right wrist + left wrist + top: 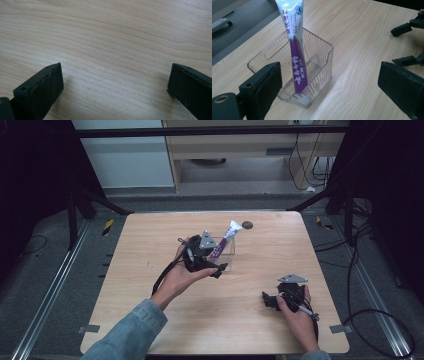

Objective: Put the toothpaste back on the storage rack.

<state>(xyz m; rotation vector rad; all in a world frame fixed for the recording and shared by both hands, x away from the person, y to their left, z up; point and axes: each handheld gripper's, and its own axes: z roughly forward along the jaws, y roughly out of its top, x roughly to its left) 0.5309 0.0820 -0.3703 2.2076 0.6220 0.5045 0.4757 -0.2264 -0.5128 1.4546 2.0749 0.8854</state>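
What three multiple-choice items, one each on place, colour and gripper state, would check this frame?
1. Where is the toothpaste tube?
A. Flat on the table
B. Standing tilted inside the clear plastic box
C. Held in the right gripper

2. What colour is the tube's lower part?
A. Purple
B. Green
C. Orange

3. How are the left gripper's jaws?
A. Shut on the tube
B. Shut on the box
C. Open, holding nothing

Answers: 1 B, the tube leans inside the box, top above the rim. 2 A, a purple band with white print. 3 C, the jaws stand wide apart in front of the box.
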